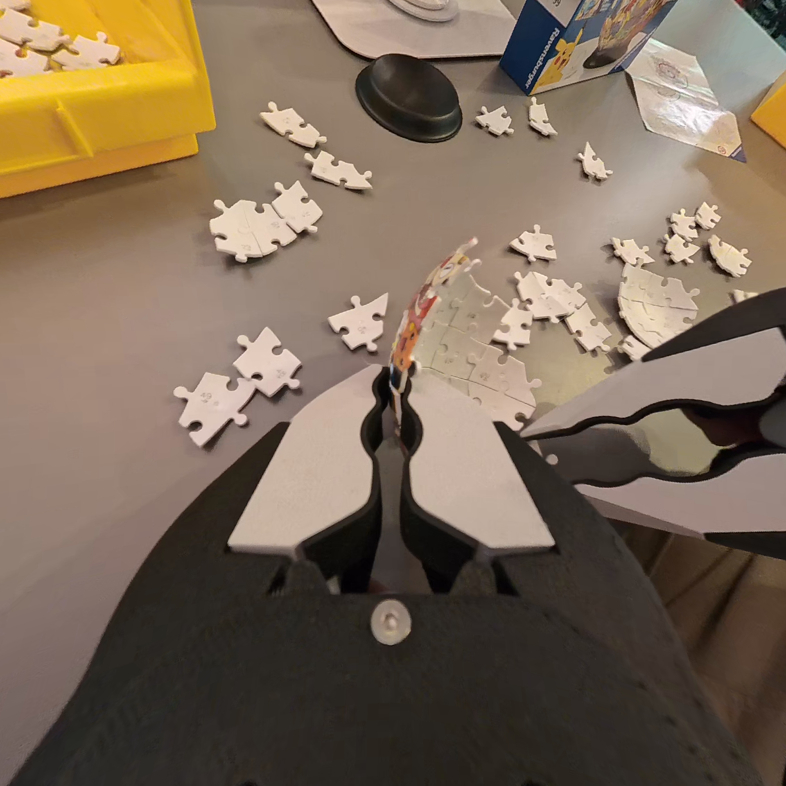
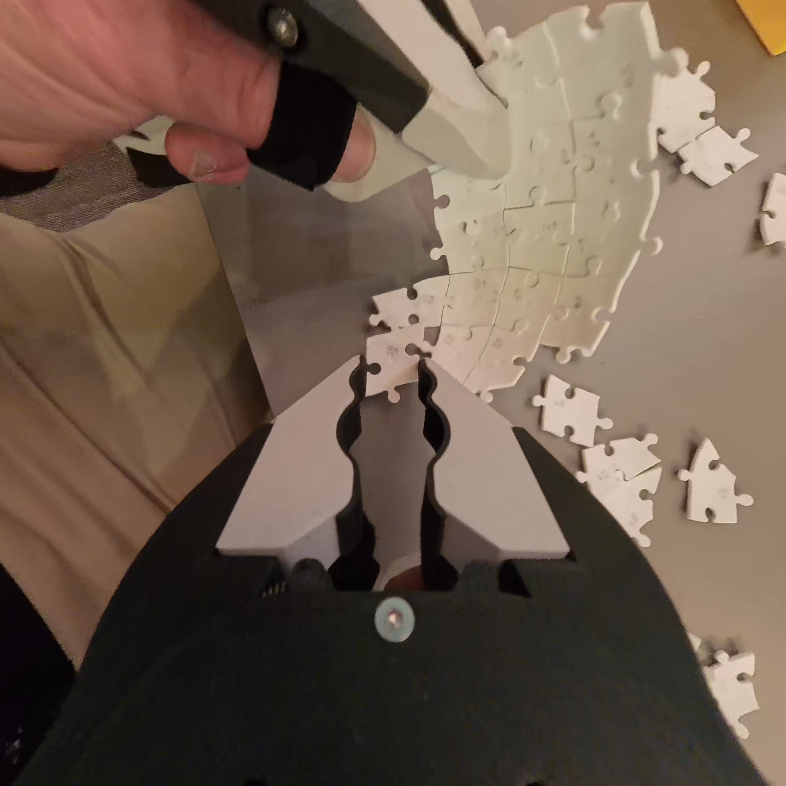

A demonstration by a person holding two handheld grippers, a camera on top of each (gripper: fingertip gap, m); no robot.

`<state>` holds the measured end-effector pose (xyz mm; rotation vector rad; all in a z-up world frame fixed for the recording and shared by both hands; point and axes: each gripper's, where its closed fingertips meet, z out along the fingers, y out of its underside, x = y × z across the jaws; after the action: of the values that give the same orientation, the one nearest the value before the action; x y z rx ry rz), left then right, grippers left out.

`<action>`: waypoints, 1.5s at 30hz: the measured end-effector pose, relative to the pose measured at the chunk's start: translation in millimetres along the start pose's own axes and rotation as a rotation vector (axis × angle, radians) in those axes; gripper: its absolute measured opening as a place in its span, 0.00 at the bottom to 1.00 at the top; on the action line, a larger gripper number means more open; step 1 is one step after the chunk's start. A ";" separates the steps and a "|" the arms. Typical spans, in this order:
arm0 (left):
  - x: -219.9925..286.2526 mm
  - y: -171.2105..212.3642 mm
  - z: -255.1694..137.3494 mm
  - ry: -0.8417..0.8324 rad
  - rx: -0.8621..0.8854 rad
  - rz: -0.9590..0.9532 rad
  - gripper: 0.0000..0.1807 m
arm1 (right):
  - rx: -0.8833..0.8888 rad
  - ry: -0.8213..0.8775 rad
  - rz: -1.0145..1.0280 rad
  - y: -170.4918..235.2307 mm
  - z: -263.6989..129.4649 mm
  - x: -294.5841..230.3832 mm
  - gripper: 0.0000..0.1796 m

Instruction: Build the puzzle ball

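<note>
A curved, partly built puzzle ball shell stands on edge on the grey table, with its printed side to the left and its white numbered inside to the right. My left gripper is shut on the shell's near rim. The shell fills the upper middle of the right wrist view, where the left gripper's fingers clamp its top edge. My right gripper is shut on a single white puzzle piece and holds it against the shell's lower edge. The right gripper also shows in the left wrist view.
Several loose white pieces lie scattered. A second joined section lies at the right. A yellow bin, a black stand and the puzzle box stand at the back. A hand and the table's edge are close. Spacing between my two grippers at the tips: around 9 cm.
</note>
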<state>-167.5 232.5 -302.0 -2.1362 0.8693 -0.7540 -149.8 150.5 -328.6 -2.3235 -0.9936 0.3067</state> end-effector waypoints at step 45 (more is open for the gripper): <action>17.4 -6.2 -4.2 -0.130 0.052 0.101 0.01 | 0.036 0.080 0.090 -0.7 12.4 16.5 0.00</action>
<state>-157.9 220.9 -290.5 -2.0543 0.8723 -0.5732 -143.9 168.0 -337.8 -2.3329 -0.8400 0.2626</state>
